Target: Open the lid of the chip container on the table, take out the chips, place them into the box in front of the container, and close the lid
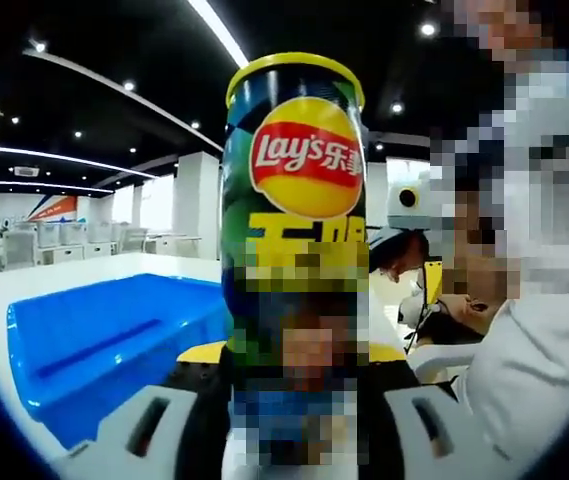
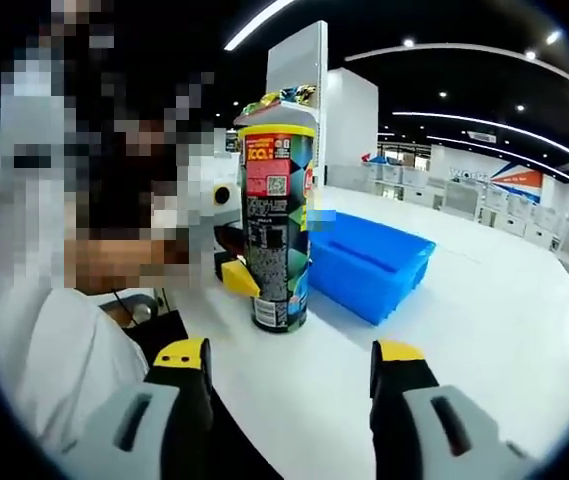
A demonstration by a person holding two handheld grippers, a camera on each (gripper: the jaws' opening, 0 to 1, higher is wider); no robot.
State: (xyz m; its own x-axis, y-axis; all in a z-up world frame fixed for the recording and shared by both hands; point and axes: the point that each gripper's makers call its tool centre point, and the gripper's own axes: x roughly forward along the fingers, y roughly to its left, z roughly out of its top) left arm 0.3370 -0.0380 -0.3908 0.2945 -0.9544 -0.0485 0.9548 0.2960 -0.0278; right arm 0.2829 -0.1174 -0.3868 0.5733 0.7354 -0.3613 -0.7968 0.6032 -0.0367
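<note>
Chip can (image 2: 277, 225): standing upright on the white desk (image 2: 504, 330), just beside the blue box (image 2: 369, 262); you are gripping its lower body with the left gripper (image 1: 294, 420), whose jaws are closing on either side of it in the left gripper view. Right gripper (image 2: 289, 385): jaws spread wide and holding nothing, hovering near the can and low against it. Step in hand, as judged: opening the lid. You are doing well to keep the left grip firm and low so the can is not tipping, while you are raising the right gripper to the rim and lifting straight up. Hard to read: the lid itself, since something crinkled is showing at the top in the right gripper view; the can's lower label is blurring out; the box contents are not showing.
</note>
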